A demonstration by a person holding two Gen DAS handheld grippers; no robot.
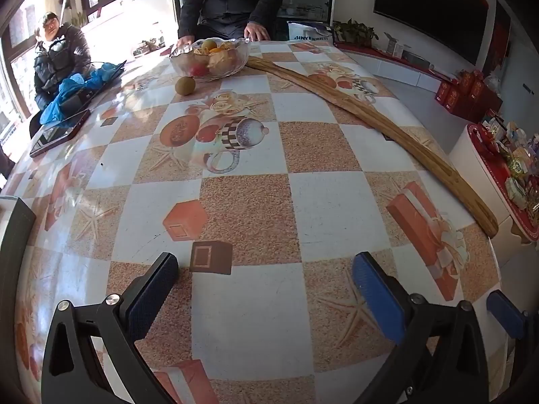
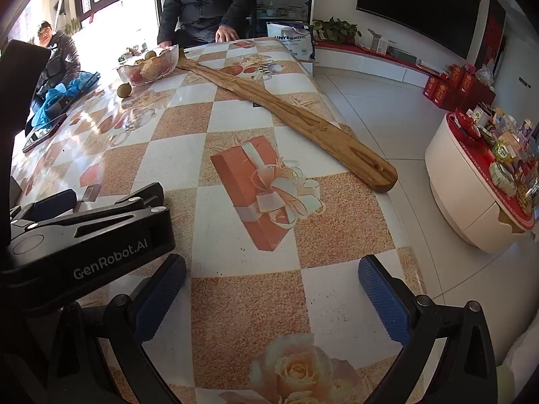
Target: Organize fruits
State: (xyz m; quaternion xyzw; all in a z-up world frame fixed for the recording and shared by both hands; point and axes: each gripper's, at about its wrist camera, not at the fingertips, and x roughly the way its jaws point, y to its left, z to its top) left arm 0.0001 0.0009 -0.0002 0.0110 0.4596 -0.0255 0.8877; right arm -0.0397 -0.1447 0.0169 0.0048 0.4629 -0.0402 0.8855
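A clear glass bowl (image 1: 235, 64) filled with several fruits stands at the far end of the table; the right wrist view shows the bowl (image 2: 168, 64) far off at the upper left. One brown-green kiwi (image 1: 185, 85) lies on the cloth just in front of the bowl, kiwi (image 2: 124, 89) in the right view too. My left gripper (image 1: 266, 279) hangs open over the near part of the table, nothing between its blue pads. My right gripper (image 2: 273, 286) is open as well, beside the left one and far from the fruit.
A long wooden board (image 1: 370, 118) runs diagonally along the table's right side. A tablet (image 1: 57, 133) and blue cloth (image 1: 77, 91) lie at the left edge. One person stands behind the bowl with hands on the table; another sits at the left. The table's right edge (image 2: 340, 114) drops to tiled floor.
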